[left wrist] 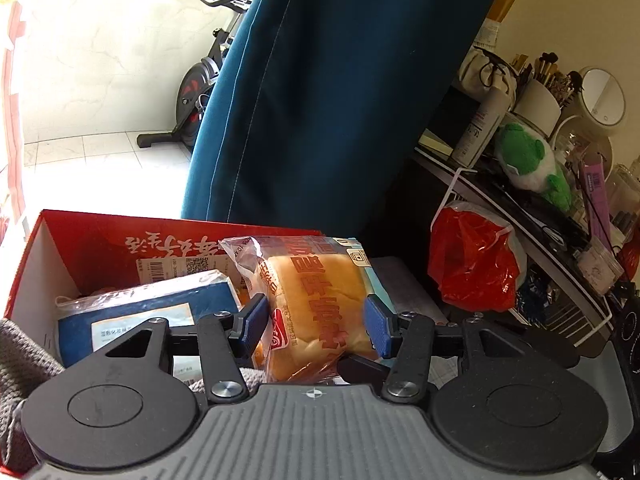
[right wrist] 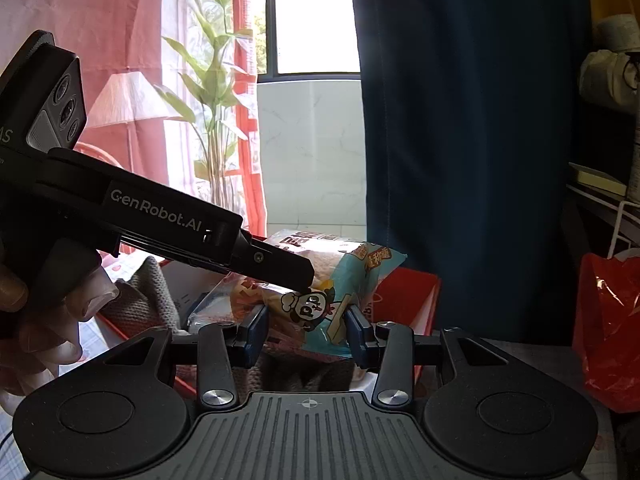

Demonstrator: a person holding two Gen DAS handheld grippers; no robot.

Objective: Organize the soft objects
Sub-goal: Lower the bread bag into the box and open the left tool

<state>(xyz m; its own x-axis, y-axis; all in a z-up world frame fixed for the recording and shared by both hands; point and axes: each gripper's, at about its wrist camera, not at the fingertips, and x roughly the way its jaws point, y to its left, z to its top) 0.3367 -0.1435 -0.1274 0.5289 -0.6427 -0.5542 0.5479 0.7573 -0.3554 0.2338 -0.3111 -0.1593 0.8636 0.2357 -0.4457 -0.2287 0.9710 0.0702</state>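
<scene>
Left tool (left wrist: 316, 322) grasps bread (left wrist: 316, 312); right tool (right wrist: 307, 330) grasps snack packet (right wrist: 332, 304); blue curtain (left wrist: 340, 80) behind.

Golden-orange bread bun (left wrist: 316, 312) in clear wrapper with red lettering; light-blue snack packet (right wrist: 340, 304) with a cartoon figure and orange label; red box (left wrist: 100, 248), white inside, white characters; dark-blue pack (left wrist: 148, 316), white label; grey knit cloth (left wrist: 20, 364); teal curtain (left wrist: 340, 92); green-and-white plush (left wrist: 532, 164); red plastic bag (left wrist: 476, 264).

Bread packet (left wrist: 316, 304) before the box (left wrist: 100, 248), plastic bag (left wrist: 476, 264) to its right.
</scene>
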